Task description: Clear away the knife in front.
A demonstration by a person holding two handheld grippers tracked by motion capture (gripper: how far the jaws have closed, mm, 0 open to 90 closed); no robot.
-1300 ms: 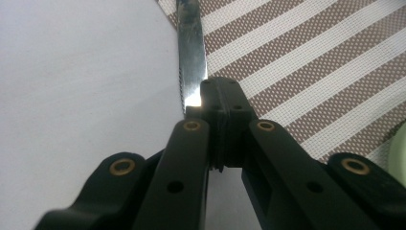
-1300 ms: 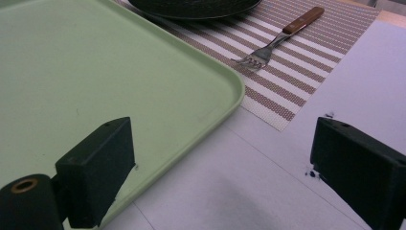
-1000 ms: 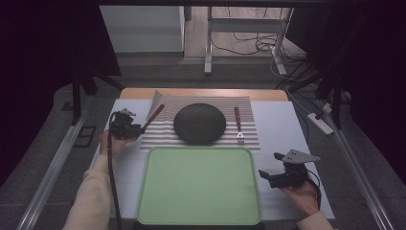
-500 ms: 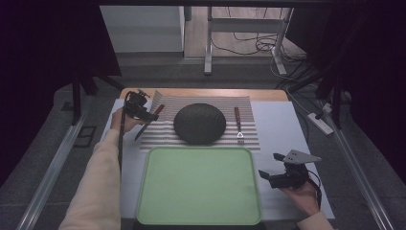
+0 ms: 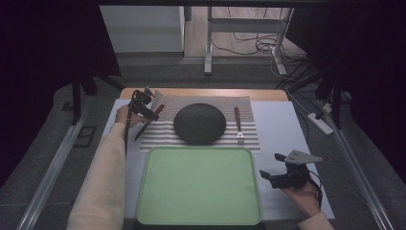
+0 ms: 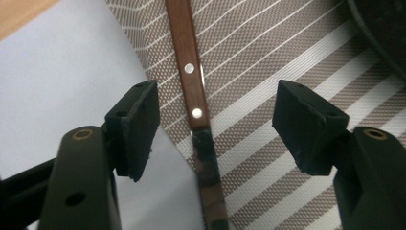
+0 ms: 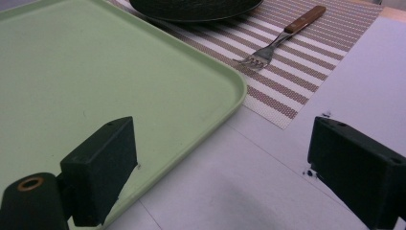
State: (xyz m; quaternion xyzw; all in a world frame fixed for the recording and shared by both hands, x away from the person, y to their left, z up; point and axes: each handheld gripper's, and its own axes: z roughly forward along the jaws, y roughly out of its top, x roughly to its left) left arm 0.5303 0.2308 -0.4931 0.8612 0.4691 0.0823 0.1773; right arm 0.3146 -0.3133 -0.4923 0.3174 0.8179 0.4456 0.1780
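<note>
The left claw (image 5: 154,113) hangs over the knife (image 6: 197,115) with its jaws spread wide, one on either side of the wooden handle, which lies straight between them on the striped placemat (image 6: 268,86). That straddle looks lined up for a pinch on the handle near its rivets. The dark plate (image 5: 199,123) sits just beyond that claw's right jaw. The right claw (image 5: 268,176) rests low on the worktop (image 7: 268,191), also open and holding nothing, with the green tray (image 7: 95,72) just to its left and the fork (image 7: 282,40) well ahead, probably waiting its turn.
</note>
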